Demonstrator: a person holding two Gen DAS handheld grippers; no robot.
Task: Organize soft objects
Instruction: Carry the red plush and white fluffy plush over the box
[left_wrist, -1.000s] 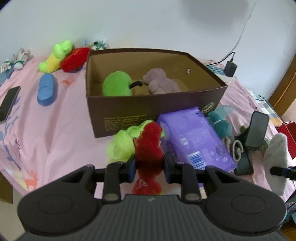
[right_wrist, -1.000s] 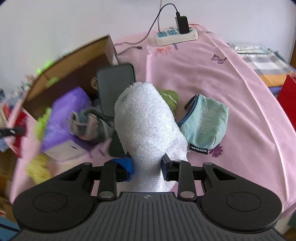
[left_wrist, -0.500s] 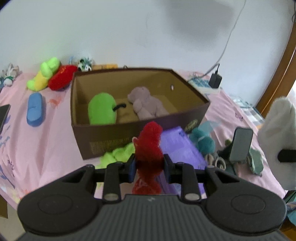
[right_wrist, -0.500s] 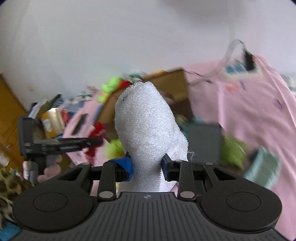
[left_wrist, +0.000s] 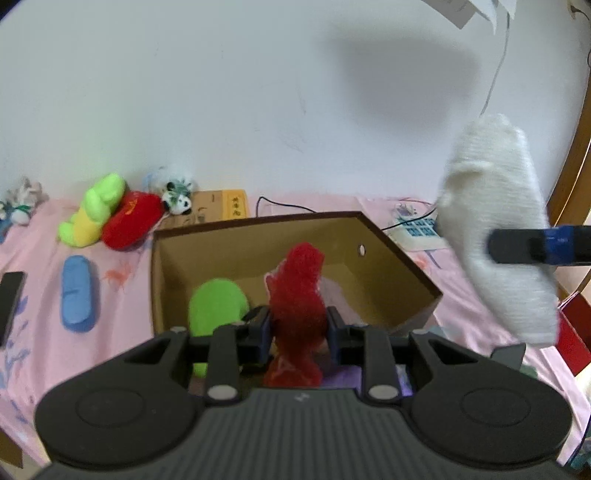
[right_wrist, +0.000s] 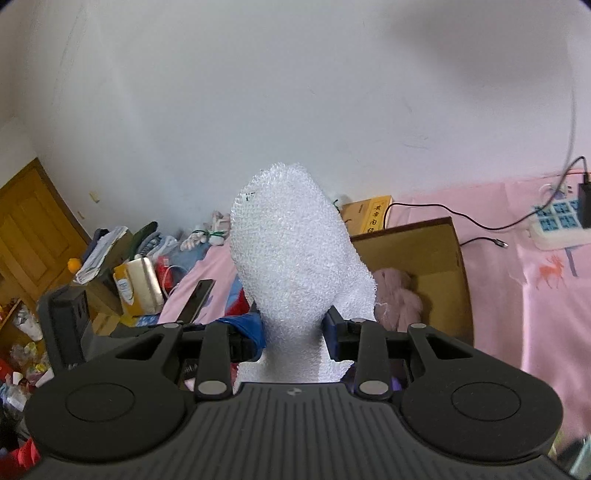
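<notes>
Since 1 s ago both grippers have lifted off the bed & swung toward the box: the red plush toy (left_wrist: 297, 295), then low in front of the box's near wall, now hangs over the cardboard box (left_wrist: 388, 254) opening, & the white fuzzy sock (right_wrist: 291, 266) has come up from the clutter on the right to box height.

Left gripper (left_wrist: 298, 330) fingers clamped on the red plush toy's lower part, toy upright above them. Right gripper (right_wrist: 293, 338) fingers clamped on the white fuzzy sock, which stands up tall btwn them; in the left wrist view the sock (left_wrist: 495, 236) is blurred, up in the air right of the box w/ one dark finger across it.

Inside the box: green plush (left_wrist: 218, 306) on the left side, mauve plush (right_wrist: 399, 295) toward the right, partly hidden behind the red toy.

Box sits on the pink bed sheet (left_wrist: 40, 280). Left of it: blue plush (left_wrist: 79, 293), a phone (left_wrist: 9, 304) at the frame edge, yellow-green plush (left_wrist: 94, 214) touching a red cushion (left_wrist: 131, 221), a small panda toy (left_wrist: 177, 194) by the wall. Power strip (right_wrist: 557, 221) w/ cables beyond the box's right side. Purple pack (left_wrist: 347, 376) just visible under the left gripper
</notes>
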